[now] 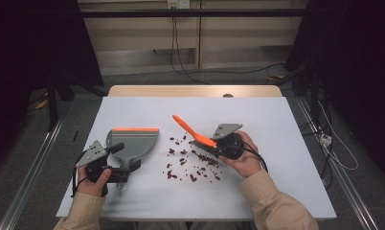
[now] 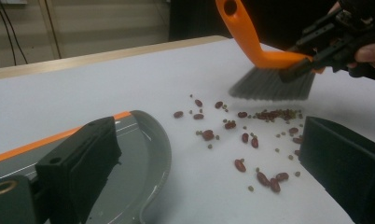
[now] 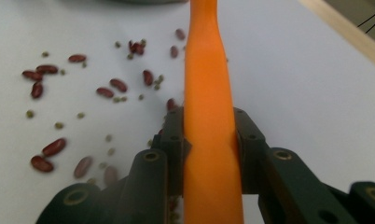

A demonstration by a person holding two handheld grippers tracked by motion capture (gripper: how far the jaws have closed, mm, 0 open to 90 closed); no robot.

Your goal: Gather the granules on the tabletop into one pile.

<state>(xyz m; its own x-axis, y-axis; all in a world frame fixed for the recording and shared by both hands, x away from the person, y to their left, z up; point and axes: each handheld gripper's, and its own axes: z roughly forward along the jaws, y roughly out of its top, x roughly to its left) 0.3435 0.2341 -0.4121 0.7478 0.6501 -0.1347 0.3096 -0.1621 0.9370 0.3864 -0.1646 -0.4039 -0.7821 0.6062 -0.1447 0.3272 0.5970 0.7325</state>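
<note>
My right gripper (image 3: pixel 209 121) is shut on the orange handle of a small brush (image 1: pixel 188 128). The brush's grey bristles (image 2: pixel 272 86) hang just above the table's right side of a scatter of red beans and small green ones (image 1: pixel 190 163). A grey dustpan (image 1: pixel 133 141) with an orange front edge lies flat to the left of the beans. My left gripper (image 1: pixel 121 160) rests by the dustpan's handle with its jaws wide apart. In the left gripper view, the pan's rim (image 2: pixel 160 154) curves down between the two black jaws.
The beans lie on a pale blue-grey mat (image 1: pixel 277 124) that covers a wooden table. Bare mat stretches behind and to the right of the brush. Cables run over the floor beyond the table and at its right.
</note>
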